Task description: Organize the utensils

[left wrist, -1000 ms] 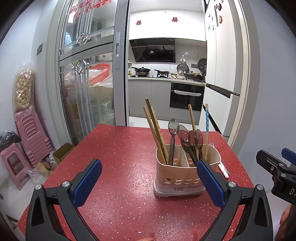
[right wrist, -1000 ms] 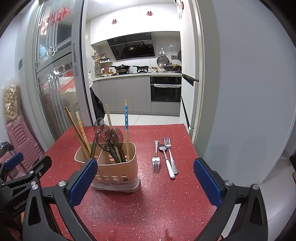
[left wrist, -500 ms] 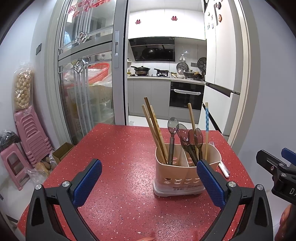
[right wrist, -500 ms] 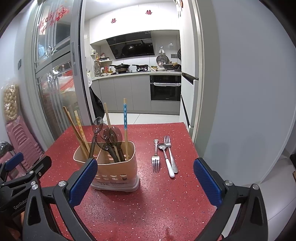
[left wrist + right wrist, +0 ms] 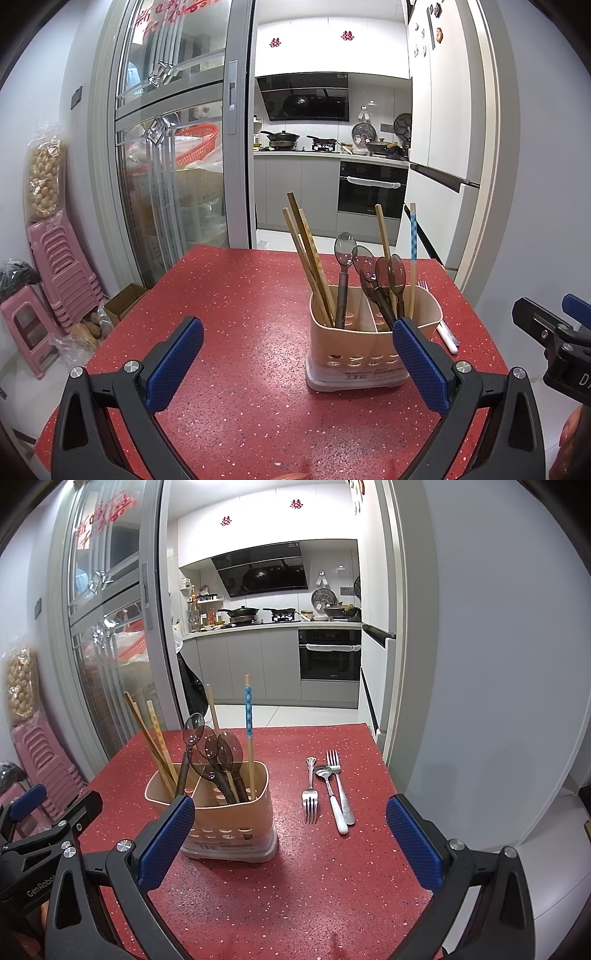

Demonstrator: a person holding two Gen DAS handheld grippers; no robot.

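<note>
Utensil caddy nearer, table roomy

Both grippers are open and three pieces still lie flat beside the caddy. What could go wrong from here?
1. The two forks and the spoon lie flat and close together; the right gripper may slip off one or take two together.
2. The caddy is crowded with tall chopsticks and spoons; adding a piece could knock them or tip it.
3. The loose pieces lie toward the table edge; a nudge may push one off.
</note>
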